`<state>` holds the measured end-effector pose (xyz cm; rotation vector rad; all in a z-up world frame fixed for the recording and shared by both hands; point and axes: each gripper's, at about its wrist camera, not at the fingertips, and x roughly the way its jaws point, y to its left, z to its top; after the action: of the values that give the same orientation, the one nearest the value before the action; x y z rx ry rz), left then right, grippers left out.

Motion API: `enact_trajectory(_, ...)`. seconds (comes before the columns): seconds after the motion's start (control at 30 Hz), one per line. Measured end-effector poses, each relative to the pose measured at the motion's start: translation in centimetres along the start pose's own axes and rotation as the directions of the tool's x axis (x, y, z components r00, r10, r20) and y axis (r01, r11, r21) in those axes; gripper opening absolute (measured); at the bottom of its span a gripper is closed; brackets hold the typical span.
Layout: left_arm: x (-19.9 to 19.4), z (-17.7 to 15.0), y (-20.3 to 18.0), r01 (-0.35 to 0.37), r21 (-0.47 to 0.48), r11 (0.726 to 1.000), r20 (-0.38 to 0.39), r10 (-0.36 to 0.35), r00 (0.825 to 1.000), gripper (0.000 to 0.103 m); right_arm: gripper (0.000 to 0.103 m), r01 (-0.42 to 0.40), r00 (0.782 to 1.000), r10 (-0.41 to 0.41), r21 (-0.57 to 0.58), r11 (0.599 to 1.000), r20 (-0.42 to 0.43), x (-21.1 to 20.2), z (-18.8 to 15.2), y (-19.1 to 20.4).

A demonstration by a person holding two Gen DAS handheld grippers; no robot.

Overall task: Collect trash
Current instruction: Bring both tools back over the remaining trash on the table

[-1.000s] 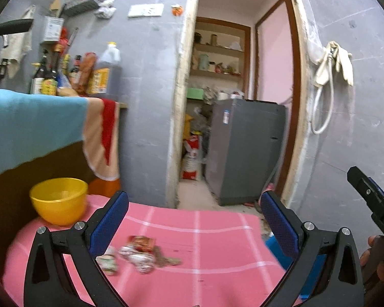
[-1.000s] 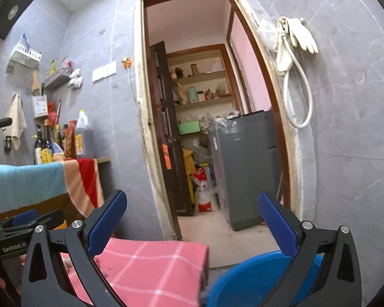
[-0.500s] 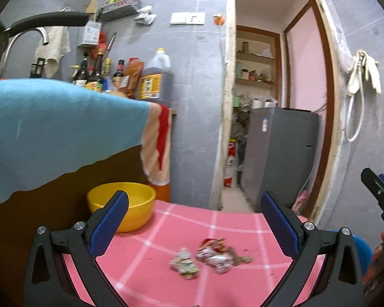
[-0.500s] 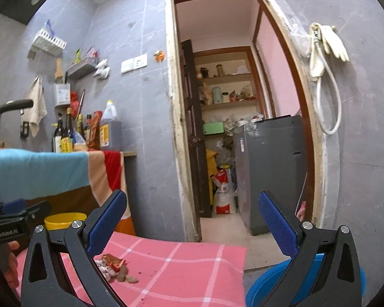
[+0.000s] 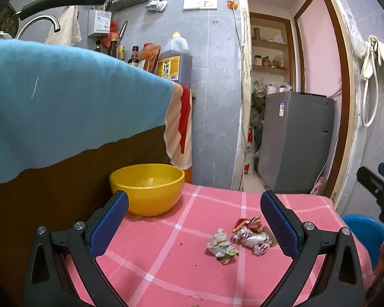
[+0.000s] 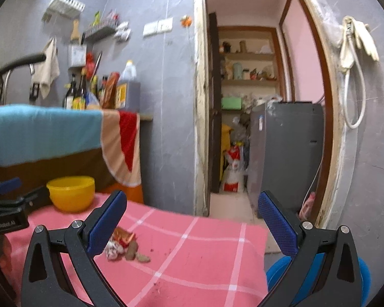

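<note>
Since the earlier frame both cameras have swung toward the crumpled wrappers [image 5: 239,238].

Left wrist view: left gripper [image 5: 195,223] released, empty; wrappers lie on the pink cloth [image 5: 166,255], near the right pad. Centre first.

Right wrist view: right gripper [image 6: 192,223] spread, empty; wrappers beside its left pad. Blue bin [image 6: 276,273] waits below.

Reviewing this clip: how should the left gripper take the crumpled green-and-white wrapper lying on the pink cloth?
Probably from above, fingers straddling the crumpled green-and-white wrapper's bunched middle. It lies low on the pink checked cloth, close beside the red-and-silver wrappers, so close along the free near-left side. The left gripper is open and empty.
</note>
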<state>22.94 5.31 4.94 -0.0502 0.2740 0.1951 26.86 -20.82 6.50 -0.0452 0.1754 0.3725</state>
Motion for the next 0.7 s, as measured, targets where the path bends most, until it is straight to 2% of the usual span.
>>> enact_trajectory(0.27,1.7,-0.9,0.3,0.003,0.022,1.000,-0.094,-0.001,0.996,0.101,0.103,-0.008,0.989,0.011,0.015,1.000,-0.148,2.5,-0.8,-0.3)
enact_trajectory(0.4,3.1,-1.3,0.6,0.036,0.007,0.999,-0.184,-0.034,0.982,0.101,0.103,-0.032,0.971,0.042,0.045,0.998,-0.235,4.1,-1.1,-0.9)
enact_trajectory(0.6,5.1,-2.2,0.7,0.101,-0.019,0.995,-0.302,-0.102,0.948,0.101,0.102,-0.085,0.918,0.106,0.071,0.994,-0.382,7.0,-1.9,-0.9)
enact_trajectory(0.7,5.8,-2.5,0.5,0.123,-0.032,0.992,-0.349,-0.126,0.929,0.100,0.095,-0.120,0.886,0.137,0.068,0.991,-0.444,8.1,-2.5,-0.4)
